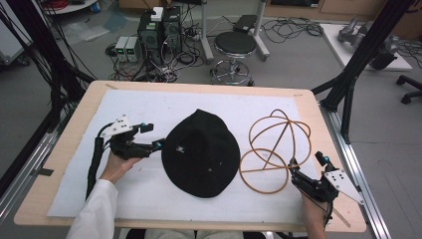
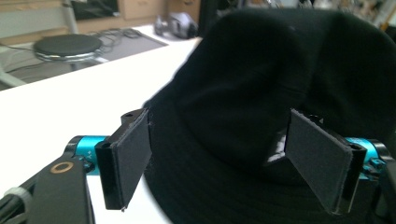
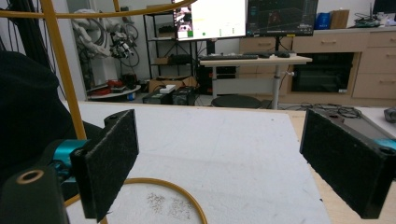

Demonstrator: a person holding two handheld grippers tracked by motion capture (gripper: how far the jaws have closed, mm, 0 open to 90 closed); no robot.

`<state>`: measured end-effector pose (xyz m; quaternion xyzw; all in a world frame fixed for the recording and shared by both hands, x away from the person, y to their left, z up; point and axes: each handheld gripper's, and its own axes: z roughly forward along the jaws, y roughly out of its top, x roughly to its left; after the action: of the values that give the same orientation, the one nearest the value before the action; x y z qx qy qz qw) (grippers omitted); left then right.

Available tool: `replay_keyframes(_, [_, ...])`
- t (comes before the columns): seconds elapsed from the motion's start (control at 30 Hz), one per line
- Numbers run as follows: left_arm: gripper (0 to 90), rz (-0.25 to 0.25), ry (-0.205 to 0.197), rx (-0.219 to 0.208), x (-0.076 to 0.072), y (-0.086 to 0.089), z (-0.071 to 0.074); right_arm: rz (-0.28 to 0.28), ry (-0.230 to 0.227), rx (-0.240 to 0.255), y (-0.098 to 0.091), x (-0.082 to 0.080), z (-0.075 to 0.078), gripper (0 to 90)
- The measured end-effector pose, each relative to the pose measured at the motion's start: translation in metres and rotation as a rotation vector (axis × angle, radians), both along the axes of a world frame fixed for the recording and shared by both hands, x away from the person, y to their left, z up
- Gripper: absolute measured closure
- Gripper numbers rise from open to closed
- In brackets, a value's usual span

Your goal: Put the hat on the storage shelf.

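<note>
Hat (image 1: 201,152) mid-table on the cloth (image 1: 139,189), wire frame (image 1: 273,149) just right, perhaps touching, stool (image 1: 235,47) behind the table.

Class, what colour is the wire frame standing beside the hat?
Orange-tan wire frame, clearest in the high view.

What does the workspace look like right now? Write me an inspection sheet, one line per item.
Surface: wooden table covered by a white mat, lightly speckled near the frame.
Job's things: black bucket hat lying crown up at mid-mat; orange wire hat frame standing to its right, apart from it.
Clutter: nothing seen on the mat.
Grippers: left gripper open, jaws either side of the hat's left brim; right gripper open at the frame's base ring, not clamped.
Cables: a black cable trails from the left gripper along the forearm; tangled leads on the floor behind.
Surroundings: black stool, computer boxes, black rig struts at the right.
</note>
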<state>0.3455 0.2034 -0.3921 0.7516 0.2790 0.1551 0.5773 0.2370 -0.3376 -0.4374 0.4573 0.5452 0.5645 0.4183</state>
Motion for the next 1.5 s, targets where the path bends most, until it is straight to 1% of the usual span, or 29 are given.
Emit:
replay_keyframes(0.03, [23.3,0.0,0.0,0.0,0.0,0.0,0.0,0.0,-0.001,0.0,0.0,0.0,0.0,10.8])
replay_keyframes(0.07, [23.3,-0.032,0.006,0.021,0.001,-0.009,0.003,0.002,-0.002,0.001,0.0,0.0,0.0,10.8])
replay_keyframes(0.1, [23.3,-0.032,0.006,0.021,0.001,-0.009,0.003,0.002,-0.002,0.001,0.0,0.0,0.0,10.8])
replay_keyframes(0.13, [23.3,-0.055,0.006,0.023,0.002,-0.016,0.004,0.001,-0.001,0.0,0.0,0.0,0.0,10.8])
replay_keyframes(0.2, [23.2,-0.075,0.015,0.041,0.004,-0.024,0.005,0.003,-0.003,0.002,0.0,0.0,0.0,10.8])
replay_keyframes(0.23, [23.2,-0.075,0.015,0.041,0.004,-0.024,0.005,0.003,-0.003,0.002,0.0,0.0,0.0,10.8])
replay_keyframes(0.27, [23.2,-0.093,0.017,0.061,0.005,-0.031,0.006,0.004,-0.003,0.002,0.0,0.0,0.0,10.8])
replay_keyframes(0.3, [23.1,-0.093,0.017,0.061,0.005,-0.031,0.006,0.006,0.002,0.003,0.0,0.0,0.0,10.8])
replay_keyframes(0.43, [23.1,-0.126,0.022,0.073,0.007,-0.045,0.009,0.007,-0.002,0.005,0.001,-0.001,0.0,10.8])
replay_keyframes(0.53, [23.2,-0.143,0.034,0.097,0.01,-0.053,0.007,0.008,-0.003,0.003,0.0,-0.001,0.0,10.8])
replay_keyframes(0.57, [23.1,-0.143,0.034,0.097,0.01,-0.053,0.007,0.009,-0.003,0.007,0.001,-0.001,0.0,10.8])
replay_keyframes(0.63, [23.2,-0.16,0.047,0.111,0.012,-0.061,0.004,0.01,-0.002,0.005,0.0,-0.001,0.0,10.8])
replay_keyframes(0.7, [23.3,-0.163,0.046,0.12,0.013,-0.064,0.003,0.011,-0.002,0.004,0.0,-0.001,0.0,10.8])
replay_keyframes(0.73, [23.5,-0.165,0.049,0.136,0.014,-0.069,0.0,0.012,-0.001,0.004,0.0,-0.001,0.0,10.8])
replay_keyframes(0.77, [24.5,-0.165,0.049,0.136,0.014,-0.069,0.0,0.011,-0.001,0.005,0.0,-0.001,0.0,10.8])
replay_keyframes(0.83, [27.3,-0.178,0.064,0.158,0.016,-0.075,-0.004,0.012,-0.003,0.005,0.0,-0.001,0.0,10.8])
replay_keyframes(0.9, [29.3,-0.183,0.081,0.157,0.018,-0.076,-0.006,0.015,-0.004,0.009,0.0,-0.001,0.0,10.8])
replay_keyframes(0.97, [33.4,-0.182,0.104,0.149,0.02,-0.075,-0.006,0.015,0.002,0.013,0.0,-0.002,0.0,10.8])
replay_keyframes(1.03, [40.2,-0.174,0.104,0.144,0.02,-0.075,-0.006,0.015,0.001,0.016,0.0,-0.002,0.0,10.8])
replay_keyframes(1.07, [45.1,-0.163,0.102,0.149,0.021,-0.074,-0.006,0.015,0.0,0.014,0.0,-0.002,0.0,10.8])
replay_keyframes(1.1, [47.6,-0.163,0.102,0.149,0.021,-0.074,-0.006,0.015,0.0,0.014,0.0,-0.002,0.0,10.8])
replay_keyframes(1.17, [56.1,-0.169,0.104,0.137,0.022,-0.072,-0.006,0.015,0.0,0.013,0.0,-0.002,0.0,10.8])
replay_keyframes(1.2, [62.5,-0.178,0.102,0.142,0.022,-0.071,-0.006,0.015,0.0,0.013,0.0,-0.002,0.0,10.8])
replay_keyframes(1.27, [71.9,-0.176,0.101,0.143,0.021,-0.071,-0.005,0.014,0.003,0.014,0.0,-0.002,0.0,10.8])
replay_keyframes(1.3, [73.5,-0.176,0.101,0.143,0.021,-0.071,-0.005,0.014,0.002,0.013,0.0,-0.002,0.0,10.8])
replay_keyframes(1.33, [75.8,-0.169,0.096,0.152,0.02,-0.073,-0.005,0.015,0.0,0.015,0.0,-0.002,0.0,10.8])
replay_keyframes(1.37, [75.8,-0.164,0.091,0.164,0.02,-0.074,-0.005,0.015,0.0,0.015,0.0,-0.002,0.0,10.8])
replay_keyframes(1.4, [81.9,-0.151,0.083,0.191,0.018,-0.077,-0.006,0.013,0.0,0.013,0.0,-0.002,0.0,10.8])
replay_keyframes(1.5, [86.0,-0.133,0.086,0.202,0.016,-0.08,-0.008,0.014,0.002,0.014,0.0,-0.003,0.001,10.8])
